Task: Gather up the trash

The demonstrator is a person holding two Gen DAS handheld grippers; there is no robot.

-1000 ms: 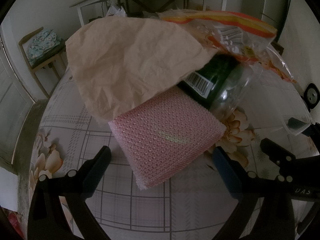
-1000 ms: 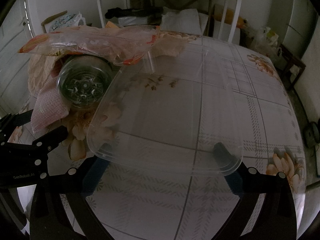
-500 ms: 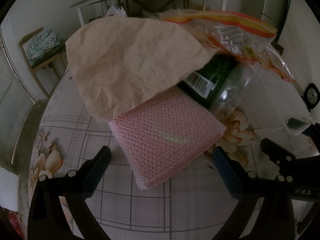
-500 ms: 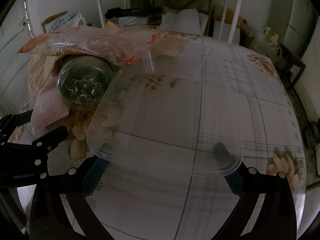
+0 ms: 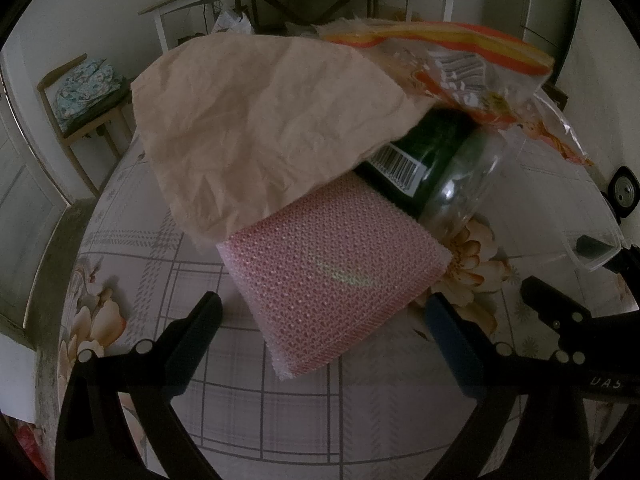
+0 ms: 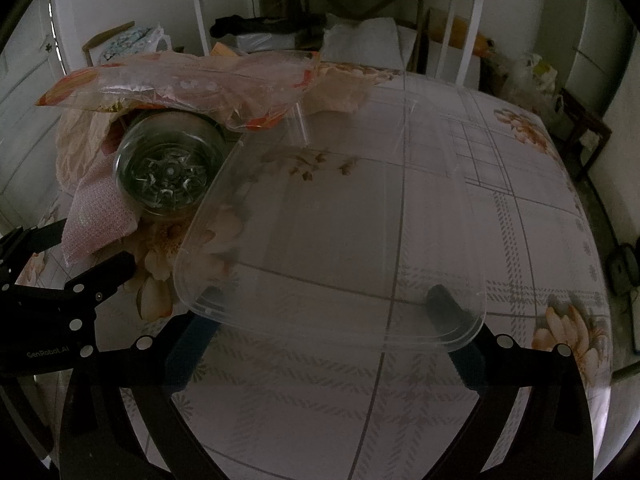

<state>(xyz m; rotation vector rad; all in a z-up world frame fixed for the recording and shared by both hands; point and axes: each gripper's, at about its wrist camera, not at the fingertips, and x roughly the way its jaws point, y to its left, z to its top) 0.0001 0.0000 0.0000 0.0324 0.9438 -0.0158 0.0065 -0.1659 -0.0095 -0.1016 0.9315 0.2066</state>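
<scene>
With both tongs spread and gripping nothing, I'd slide my right tongs (image 6: 320, 312) around the clear plastic lid's (image 6: 332, 240) near rim on the table (image 6: 500, 240), while left tongs (image 5: 324, 320) straddle the pink bubble-wrap pouch (image 5: 332, 280).

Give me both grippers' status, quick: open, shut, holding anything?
Left gripper: open, holding nothing, fingers either side of the pink bubble-wrap pad.
Right gripper: open, not clamped; its fingertips show through the clear plastic lid.
</scene>
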